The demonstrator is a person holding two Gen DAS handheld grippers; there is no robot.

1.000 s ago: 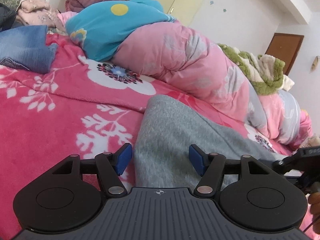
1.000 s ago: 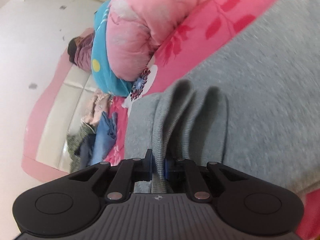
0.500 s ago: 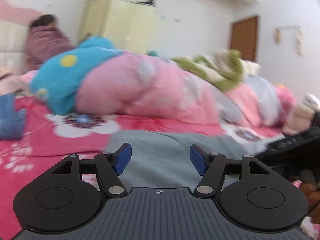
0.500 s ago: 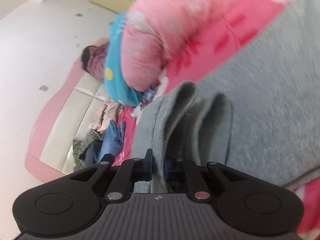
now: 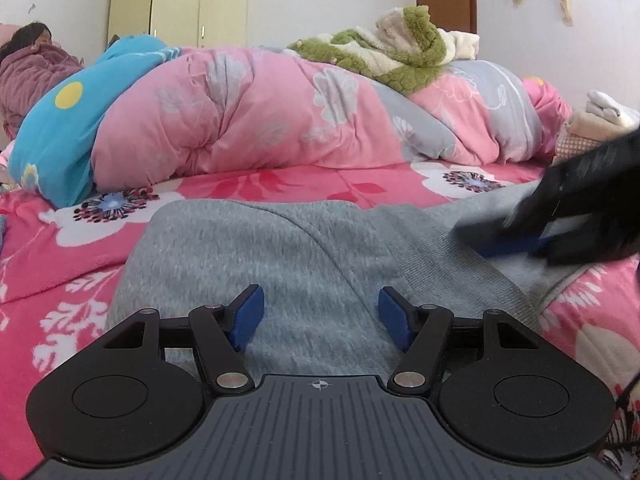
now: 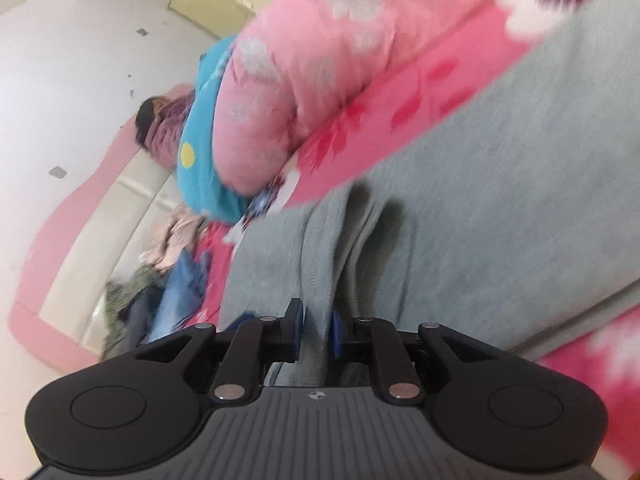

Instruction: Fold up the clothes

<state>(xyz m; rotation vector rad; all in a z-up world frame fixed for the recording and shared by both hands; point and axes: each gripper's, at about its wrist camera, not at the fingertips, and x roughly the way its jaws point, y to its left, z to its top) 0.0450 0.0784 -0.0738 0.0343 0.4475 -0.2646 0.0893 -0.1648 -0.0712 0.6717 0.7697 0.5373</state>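
Grey knit garment [image 5: 280, 240] lies spread on the pink floral bed [image 5: 60, 272], its length running off rightward from the left tool [image 5: 320, 316], which hangs wide open and empty just over its near end. The right tool [image 6: 316, 332] pinches a ribbed fold; the far edge is blurred and cut off.

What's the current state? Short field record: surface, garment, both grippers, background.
surface: pink floral blanket
garment: grey sweater, lying on the blanket
left gripper: open, over the sweater, holding nothing
right gripper: shut on a bunched ribbed edge of the sweater
background: pink quilt, blue pillow, green fleece on the quilt
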